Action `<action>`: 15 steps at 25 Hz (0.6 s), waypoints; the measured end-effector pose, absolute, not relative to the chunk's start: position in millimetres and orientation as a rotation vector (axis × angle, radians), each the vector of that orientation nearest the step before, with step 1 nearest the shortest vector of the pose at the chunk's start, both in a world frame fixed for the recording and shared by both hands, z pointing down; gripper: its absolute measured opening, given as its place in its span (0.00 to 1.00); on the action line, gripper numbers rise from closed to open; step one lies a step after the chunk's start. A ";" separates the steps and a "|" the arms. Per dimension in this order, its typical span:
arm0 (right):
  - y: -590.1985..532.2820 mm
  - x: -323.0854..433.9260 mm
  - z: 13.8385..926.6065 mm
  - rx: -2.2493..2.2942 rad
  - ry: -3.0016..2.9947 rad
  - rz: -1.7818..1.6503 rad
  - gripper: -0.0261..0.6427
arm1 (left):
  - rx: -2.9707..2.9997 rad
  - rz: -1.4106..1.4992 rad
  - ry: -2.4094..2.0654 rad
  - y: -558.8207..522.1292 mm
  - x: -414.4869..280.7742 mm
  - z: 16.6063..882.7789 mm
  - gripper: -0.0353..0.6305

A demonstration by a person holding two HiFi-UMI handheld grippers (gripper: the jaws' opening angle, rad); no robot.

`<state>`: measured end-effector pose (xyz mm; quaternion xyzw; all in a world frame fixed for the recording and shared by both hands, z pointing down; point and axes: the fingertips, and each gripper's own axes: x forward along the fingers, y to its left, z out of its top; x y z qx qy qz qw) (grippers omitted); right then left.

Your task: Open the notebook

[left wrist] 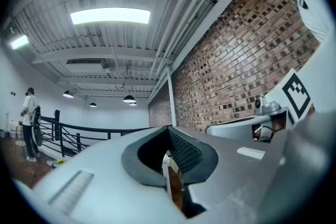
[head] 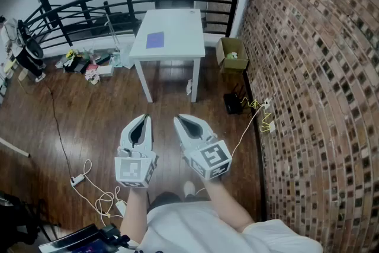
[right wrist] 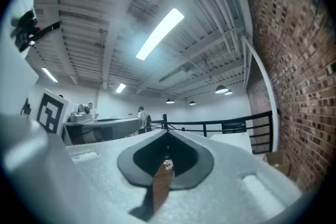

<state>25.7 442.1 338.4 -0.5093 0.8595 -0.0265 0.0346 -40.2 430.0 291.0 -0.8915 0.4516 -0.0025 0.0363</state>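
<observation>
A closed purple notebook (head: 155, 39) lies on the left part of a white table (head: 177, 47), far ahead of me across the wood floor. I hold both grippers side by side well short of the table, pointing level toward it. The left gripper (head: 146, 118) is shut with nothing between its jaws, which meet at the tips in the left gripper view (left wrist: 169, 129). The right gripper (head: 177, 119) is also shut and empty, its jaws touching in the right gripper view (right wrist: 168, 135). The table's white top (right wrist: 236, 140) shows to the right of them.
A brick wall (head: 314, 68) runs along the right. An open cardboard box (head: 232, 54) and a black item (head: 232, 103) sit on the floor by the table's right side. A black railing (head: 118, 0) stands behind the table. White cables (head: 98, 192) trail at lower left, and clutter (head: 89, 63) lies left of the table.
</observation>
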 end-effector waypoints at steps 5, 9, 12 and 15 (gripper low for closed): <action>389.7 61.8 390.7 -1.604 2.647 -0.355 0.03 | -2.710 0.003 1.440 378.2 -33.2 333.7 0.08; 353.7 70.1 408.0 -1.605 2.657 -0.398 0.03 | -2.728 -0.017 1.498 332.8 -31.7 348.7 0.08; 316.0 68.0 414.7 -1.594 2.698 -0.390 0.03 | -2.752 0.000 1.493 287.0 -24.2 359.6 0.08; 264.3 71.8 423.0 -1.601 2.706 -0.427 0.03 | -2.784 -0.020 1.444 232.3 -14.6 369.0 0.08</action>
